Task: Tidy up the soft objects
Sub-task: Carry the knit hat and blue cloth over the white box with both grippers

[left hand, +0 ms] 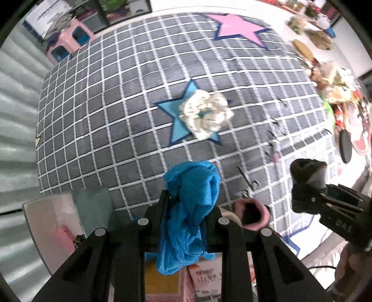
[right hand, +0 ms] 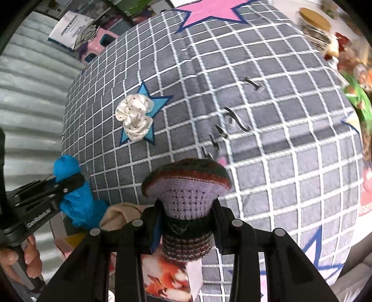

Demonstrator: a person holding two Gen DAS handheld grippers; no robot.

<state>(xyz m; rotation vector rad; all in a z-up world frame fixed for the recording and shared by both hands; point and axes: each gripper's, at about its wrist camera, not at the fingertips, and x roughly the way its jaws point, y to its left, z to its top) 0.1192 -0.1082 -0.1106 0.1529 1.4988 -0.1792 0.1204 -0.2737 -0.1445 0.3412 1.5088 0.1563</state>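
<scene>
Both views are brightly and evenly lit by what looks like soft daylight, with no hard shadows on the grid-patterned rug [left hand: 97,111]. The fisheye lenses bend the rug's white lines into strong curves, and a dark vignette rings each frame. Sharpness is best near the centre: the white scrunchie [left hand: 205,115] is fairly crisp in both views (its dots read clearly in the right wrist view). Toward the right edges, the clutter of packages [left hand: 334,90] smears with motion blur. The white floor [left hand: 267,7] at the top is nearly blown out. The black gripper bodies in the foreground stay dark, with little detail.
</scene>
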